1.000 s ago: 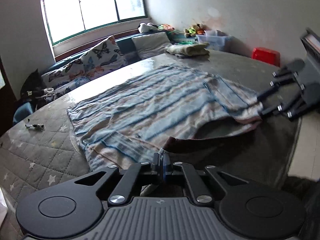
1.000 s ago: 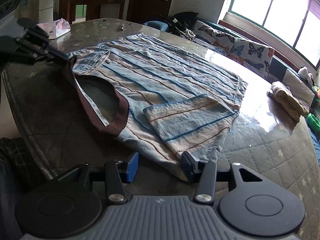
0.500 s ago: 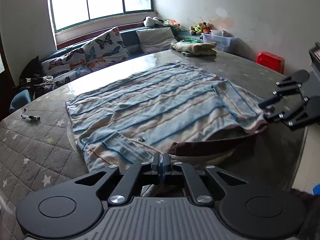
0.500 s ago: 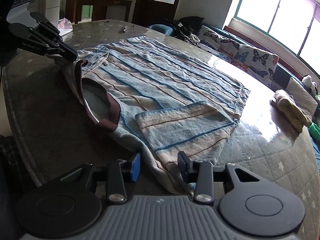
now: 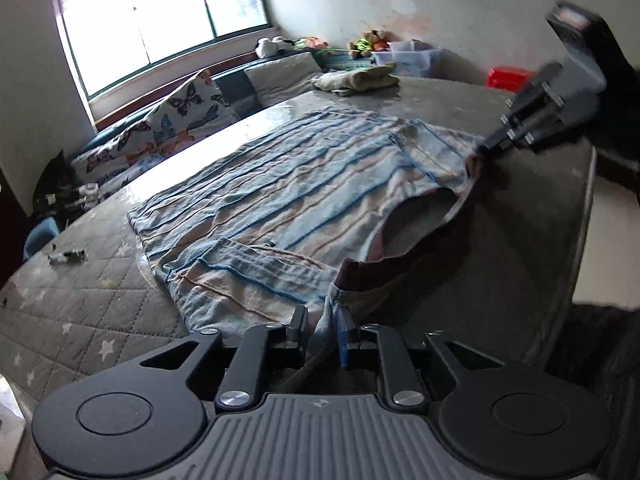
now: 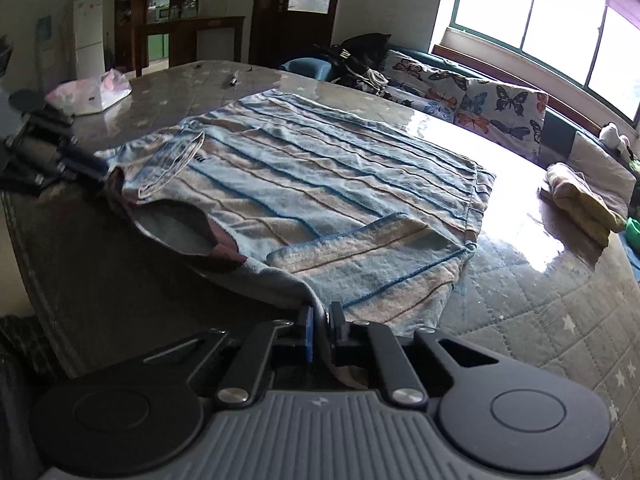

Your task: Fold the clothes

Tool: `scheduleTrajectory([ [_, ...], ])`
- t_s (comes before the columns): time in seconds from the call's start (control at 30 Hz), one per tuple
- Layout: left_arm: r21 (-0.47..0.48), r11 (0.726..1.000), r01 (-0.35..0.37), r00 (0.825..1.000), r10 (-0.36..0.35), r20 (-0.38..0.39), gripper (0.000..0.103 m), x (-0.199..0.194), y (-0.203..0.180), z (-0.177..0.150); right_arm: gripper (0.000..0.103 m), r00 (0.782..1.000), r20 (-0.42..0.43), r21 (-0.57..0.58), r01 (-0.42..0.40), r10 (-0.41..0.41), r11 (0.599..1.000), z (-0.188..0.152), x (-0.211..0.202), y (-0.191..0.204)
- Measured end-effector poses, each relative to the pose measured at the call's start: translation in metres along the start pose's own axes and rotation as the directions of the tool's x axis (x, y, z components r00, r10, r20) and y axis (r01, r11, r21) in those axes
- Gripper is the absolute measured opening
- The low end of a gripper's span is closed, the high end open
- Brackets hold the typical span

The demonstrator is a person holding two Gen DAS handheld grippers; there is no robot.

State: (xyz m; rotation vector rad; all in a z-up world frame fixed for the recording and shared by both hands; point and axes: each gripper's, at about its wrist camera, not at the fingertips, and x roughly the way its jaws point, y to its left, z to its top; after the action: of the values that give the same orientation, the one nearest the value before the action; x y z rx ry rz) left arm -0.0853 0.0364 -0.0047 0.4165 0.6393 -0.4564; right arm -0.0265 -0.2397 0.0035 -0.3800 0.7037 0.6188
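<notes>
A blue and beige striped sweater (image 5: 280, 184) (image 6: 320, 184) with a maroon collar (image 5: 372, 272) lies flat on the round quilted table (image 5: 500, 280), both sleeves folded in over its body. My left gripper (image 5: 322, 320) is at the shoulder left of the collar. Its jaws are opening, and a fold of shoulder cloth hangs between them, slack against one blue pad. My right gripper (image 6: 321, 314) is shut on the opposite shoulder's cloth. Each gripper shows in the other's view, the right gripper (image 5: 484, 148) and the left gripper (image 6: 100, 168), both at the sweater's near corners.
A folded yellowish garment (image 5: 356, 80) (image 6: 580, 200) lies at the table's far side. A pink and white plastic bag (image 6: 90, 92) and a small dark item (image 5: 66, 257) also lie on the table. A sofa with butterfly cushions (image 5: 176, 120) stands under the window.
My right gripper's jaws closed from wide apart onto the shoulder cloth. My left gripper's jaws, shut on the other shoulder before, have parted, and the collar has shifted on the table.
</notes>
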Motion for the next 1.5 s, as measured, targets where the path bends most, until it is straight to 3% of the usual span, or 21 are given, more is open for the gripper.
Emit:
scheduleTrajectory([
  [0.1,0.05,0.999,-0.004,1.0,0.004,-0.001,0.029,0.0,-0.006,-0.004,0.007,1.0,0.003,0.008,0.006,-0.006,1.0,0.001,0.001,0.0],
  [0.33,0.114,0.993,-0.001,1.0,0.003,-0.019,0.03,0.004,-0.011,-0.011,0.01,1.0,-0.012,-0.02,0.006,-0.007,1.0,-0.006,0.003,0.005],
  [0.5,0.117,0.993,-0.007,1.0,0.008,-0.01,0.009,0.009,-0.011,-0.011,0.018,1.0,-0.012,-0.078,0.016,-0.017,0.997,-0.012,0.004,0.012],
  [0.6,0.079,0.997,-0.023,1.0,0.022,0.013,0.005,0.006,-0.007,-0.008,0.016,1.0,-0.011,-0.072,0.021,-0.022,0.997,-0.014,0.004,0.011],
  [0.7,0.039,0.998,-0.044,0.998,0.042,0.05,0.005,-0.003,-0.002,-0.003,0.004,1.0,-0.002,-0.052,0.018,-0.018,0.998,-0.012,0.001,0.01],
  [0.93,0.014,0.996,-0.091,0.991,0.09,0.098,0.005,-0.031,-0.001,0.007,0.004,0.999,0.049,-0.045,0.005,-0.003,0.999,-0.005,-0.024,0.012],
  [1.23,-0.051,0.99,-0.128,0.981,0.134,0.138,0.005,-0.087,-0.004,0.007,0.003,0.995,0.085,-0.036,-0.047,0.05,0.998,-0.001,-0.087,0.034],
  [1.5,-0.093,0.977,-0.19,0.965,0.203,0.165,0.005,-0.065,0.025,0.038,0.003,0.988,0.153,-0.055,-0.006,0.015,0.998,0.044,-0.084,0.014],
])
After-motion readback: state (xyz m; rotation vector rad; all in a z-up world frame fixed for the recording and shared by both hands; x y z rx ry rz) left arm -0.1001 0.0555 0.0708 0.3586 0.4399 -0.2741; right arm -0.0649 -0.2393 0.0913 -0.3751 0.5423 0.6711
